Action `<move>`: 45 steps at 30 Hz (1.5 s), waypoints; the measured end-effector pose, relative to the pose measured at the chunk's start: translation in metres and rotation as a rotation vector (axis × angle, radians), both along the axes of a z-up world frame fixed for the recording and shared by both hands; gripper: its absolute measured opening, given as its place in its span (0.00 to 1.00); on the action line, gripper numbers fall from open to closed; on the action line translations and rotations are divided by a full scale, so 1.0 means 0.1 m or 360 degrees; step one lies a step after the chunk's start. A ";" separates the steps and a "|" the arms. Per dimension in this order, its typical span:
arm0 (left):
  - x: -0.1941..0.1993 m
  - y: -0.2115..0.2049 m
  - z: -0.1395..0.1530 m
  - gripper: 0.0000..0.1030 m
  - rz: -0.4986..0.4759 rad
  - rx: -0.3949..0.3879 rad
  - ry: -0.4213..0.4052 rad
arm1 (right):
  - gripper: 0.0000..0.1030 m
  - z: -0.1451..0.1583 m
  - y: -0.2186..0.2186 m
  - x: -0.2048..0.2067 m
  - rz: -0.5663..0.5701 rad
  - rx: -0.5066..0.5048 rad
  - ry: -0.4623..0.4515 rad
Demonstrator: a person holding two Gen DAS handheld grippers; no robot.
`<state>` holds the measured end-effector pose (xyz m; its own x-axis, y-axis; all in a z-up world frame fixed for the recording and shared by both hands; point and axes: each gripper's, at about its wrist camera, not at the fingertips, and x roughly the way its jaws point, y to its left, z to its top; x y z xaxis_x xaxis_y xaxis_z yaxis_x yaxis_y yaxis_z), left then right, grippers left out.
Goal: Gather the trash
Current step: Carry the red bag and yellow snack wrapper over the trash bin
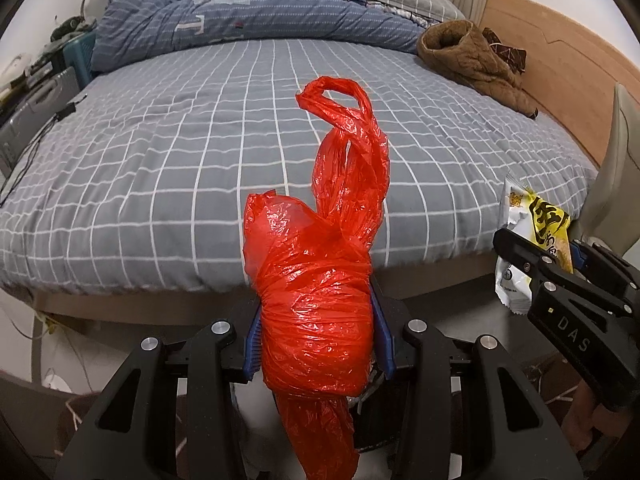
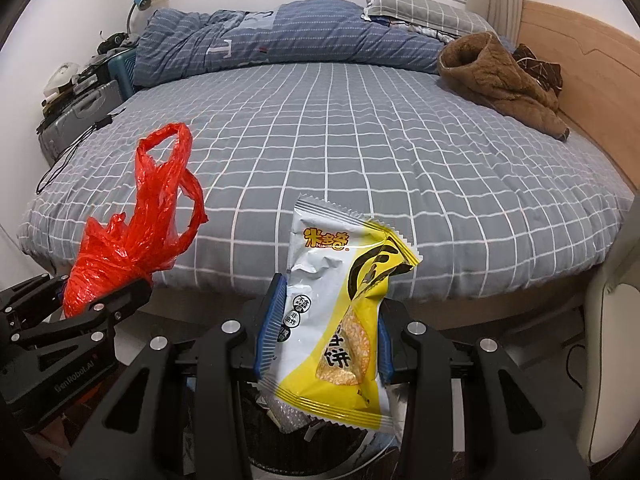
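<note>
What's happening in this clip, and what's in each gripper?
A person is clearing trash from a bedroom with two handheld grippers. The left gripper is clamped on a crumpled red plastic bag, and the right gripper is clamped on a white and yellow snack wrapper. Both are held just off the near edge of the bed, above what looks like a bin with some wrappers in it. Neither piece has been dropped yet.

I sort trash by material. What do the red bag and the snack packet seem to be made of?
Red bag: thin plastic film, glossy and translucent, by its fine crinkles and bright glints. Snack packet: printed plastic or foil laminate, probably, smooth with a slight sheen, stiff creases and a zigzag sealed edge.
</note>
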<state>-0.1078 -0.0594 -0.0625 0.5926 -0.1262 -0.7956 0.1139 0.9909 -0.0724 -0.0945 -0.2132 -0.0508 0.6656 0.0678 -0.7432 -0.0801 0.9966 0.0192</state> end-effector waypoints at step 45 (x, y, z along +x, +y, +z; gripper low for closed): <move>-0.12 -0.39 -1.32 0.42 -0.0179 0.0107 0.0496 | 0.37 -1.18 -0.17 -0.31 0.0078 -0.0039 0.0401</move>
